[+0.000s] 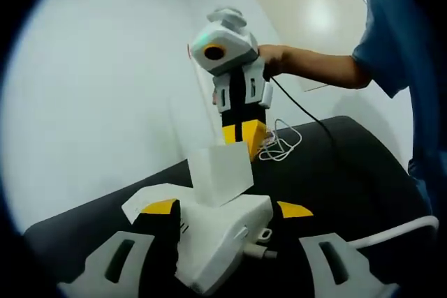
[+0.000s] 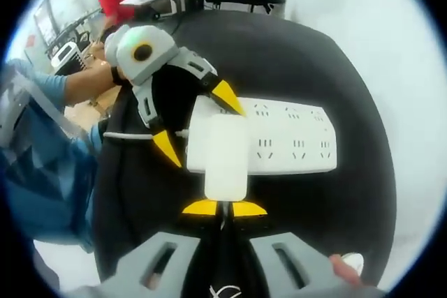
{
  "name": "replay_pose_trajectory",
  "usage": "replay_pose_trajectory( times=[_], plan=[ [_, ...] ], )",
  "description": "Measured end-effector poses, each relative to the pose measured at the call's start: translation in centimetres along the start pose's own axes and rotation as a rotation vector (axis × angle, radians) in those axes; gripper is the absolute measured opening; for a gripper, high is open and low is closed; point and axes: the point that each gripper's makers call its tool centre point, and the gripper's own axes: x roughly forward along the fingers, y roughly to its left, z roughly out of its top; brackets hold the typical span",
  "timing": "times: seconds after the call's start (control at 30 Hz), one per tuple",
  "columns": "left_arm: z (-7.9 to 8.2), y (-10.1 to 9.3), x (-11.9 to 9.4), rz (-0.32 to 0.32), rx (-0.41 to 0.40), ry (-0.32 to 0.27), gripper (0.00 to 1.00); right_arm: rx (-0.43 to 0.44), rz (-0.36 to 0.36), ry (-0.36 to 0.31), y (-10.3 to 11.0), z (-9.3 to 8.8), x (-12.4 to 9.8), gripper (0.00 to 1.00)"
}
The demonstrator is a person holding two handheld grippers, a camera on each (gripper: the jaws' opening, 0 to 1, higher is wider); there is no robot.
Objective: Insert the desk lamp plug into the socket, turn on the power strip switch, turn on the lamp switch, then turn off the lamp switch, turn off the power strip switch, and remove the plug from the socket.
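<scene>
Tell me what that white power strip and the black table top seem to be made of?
The power strip looks like smooth, hard white plastic: moulded socket slots, a faint sheen. The table top looks matte black, possibly a rubbery or fabric mat; there's little glare, but its material can't be told for sure.
</scene>
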Motion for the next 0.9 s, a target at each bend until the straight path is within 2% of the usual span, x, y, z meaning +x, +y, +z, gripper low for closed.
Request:
replay_pose_trajectory(
  times=[0.1, 0.13, 0.2, 0.27, 0.3, 0.43, 0.67, 0.7, 0.77, 0.9],
  plan=[
    [-0.1, 0.0, 0.0, -0.002, -0.002, 0.003, 0.52, 0.019, -0.001, -0.002, -0.2, 0.2, -0.2, 0.06],
    [-0.1, 0.1, 0.0, -0.001, 0.0, 0.003, 0.52, 0.052, -0.018, -0.045, -0.2, 1.0, -0.3, 0.06],
    [0.0, 0.1, 0.0, -0.001, -0.006, 0.001, 0.53, 0.02, -0.046, -0.046, -0.1, 0.9, -0.5, 0.06],
    [-0.1, 0.0, 0.1, -0.006, 0.004, 0.003, 0.53, 0.011, -0.056, -0.039, 0.0, 0.3, 0.0, 0.06],
    [-0.1, 0.0, 0.1, -0.007, 0.003, 0.001, 0.53, 0.023, -0.058, -0.057, -0.1, 0.2, 0.0, 0.06],
    [0.0, -0.1, 0.1, -0.008, 0.007, -0.002, 0.52, 0.08, -0.024, -0.104, -0.4, -0.1, 0.2, 0.06],
    [0.0, -0.1, 0.1, -0.005, -0.001, -0.006, 0.52, 0.122, -0.022, -0.146, -0.7, -1.1, 0.9, 0.05],
    [0.0, -0.1, 0.1, -0.005, -0.002, -0.007, 0.52, 0.126, -0.02, -0.158, -0.7, -1.3, 1.2, 0.05],
    [0.0, -0.1, 0.1, -0.006, -0.001, -0.008, 0.52, 0.161, -0.009, -0.229, -0.7, -0.9, 1.0, 0.05],
    [0.1, 0.0, 0.1, -0.008, 0.0, -0.012, 0.52, 0.162, -0.011, -0.259, -0.8, -1.2, 1.1, 0.04]
  ],
)
